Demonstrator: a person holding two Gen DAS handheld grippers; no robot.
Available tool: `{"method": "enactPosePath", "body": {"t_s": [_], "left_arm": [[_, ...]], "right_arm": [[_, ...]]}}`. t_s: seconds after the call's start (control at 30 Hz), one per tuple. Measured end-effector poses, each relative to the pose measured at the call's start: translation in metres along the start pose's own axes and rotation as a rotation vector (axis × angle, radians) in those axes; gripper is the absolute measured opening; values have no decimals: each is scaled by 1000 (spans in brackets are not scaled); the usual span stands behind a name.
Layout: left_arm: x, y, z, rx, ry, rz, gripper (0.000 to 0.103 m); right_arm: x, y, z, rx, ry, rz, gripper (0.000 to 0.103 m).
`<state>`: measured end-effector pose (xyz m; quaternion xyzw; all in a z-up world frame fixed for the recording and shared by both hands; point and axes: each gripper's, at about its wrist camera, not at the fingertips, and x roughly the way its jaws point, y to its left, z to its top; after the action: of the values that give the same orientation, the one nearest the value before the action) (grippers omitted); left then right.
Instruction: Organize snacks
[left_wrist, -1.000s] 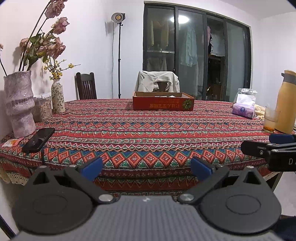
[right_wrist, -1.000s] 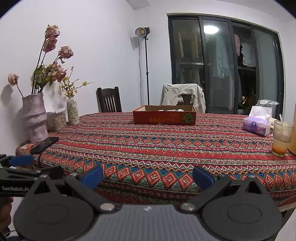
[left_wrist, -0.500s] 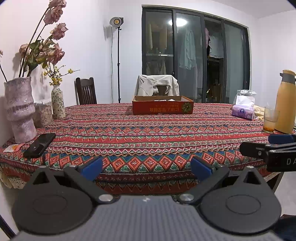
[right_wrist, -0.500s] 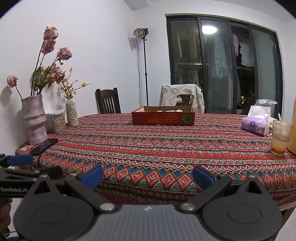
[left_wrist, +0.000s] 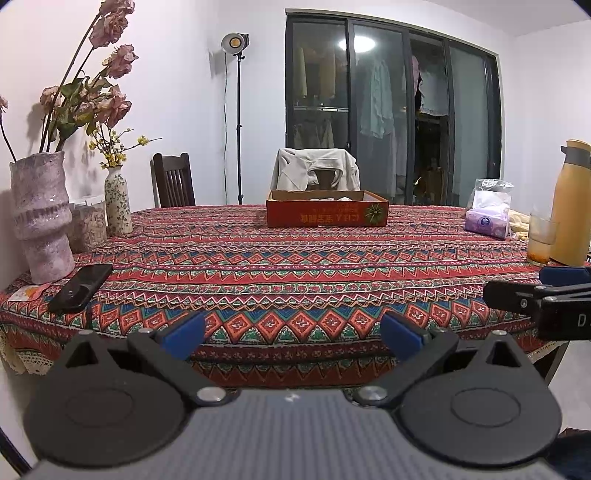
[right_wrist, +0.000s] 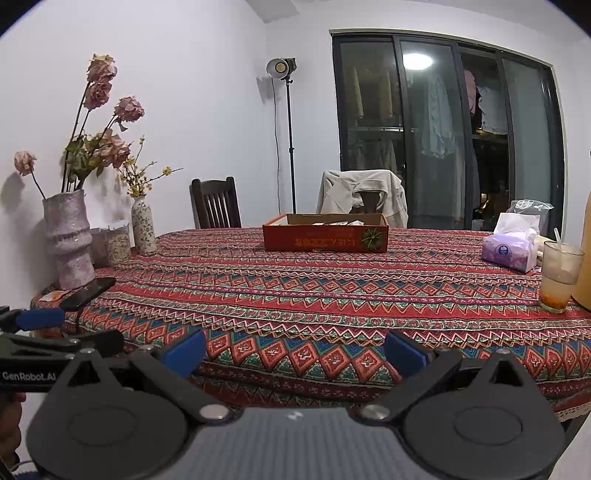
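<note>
At the near edge of the patterned tablecloth I hold both tools level, off the table: left gripper and right gripper are spread wide and hold nothing. One red cardboard tray sits at the far side, likely the snacks' place; pale wrappers show above its rim, too low to count. I count two vases, one phone, one tissue pack, one glass.

1. A home dining room: a table under a red patterned woven cloth, with a dark wooden slat-back chair at its far side.
2. Dried pink roses in a mottled ceramic vase stand on it.
3. Clothes hang behind dark-framed sliding glass doors.
</note>
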<state>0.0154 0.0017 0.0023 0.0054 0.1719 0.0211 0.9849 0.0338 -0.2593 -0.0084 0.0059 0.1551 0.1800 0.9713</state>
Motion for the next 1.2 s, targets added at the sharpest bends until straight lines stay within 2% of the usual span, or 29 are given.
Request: {"method": "enactPosePath", "body": {"t_s": [0.9,1.2], "left_arm": [[-1,0,0,-4,0,9,103],[-4,-4,0,9,-22,16,103]], "right_arm": [[0,-2,1,-2,-6,0,103],[-2,-3,1,-10,-12,2,103]]}}
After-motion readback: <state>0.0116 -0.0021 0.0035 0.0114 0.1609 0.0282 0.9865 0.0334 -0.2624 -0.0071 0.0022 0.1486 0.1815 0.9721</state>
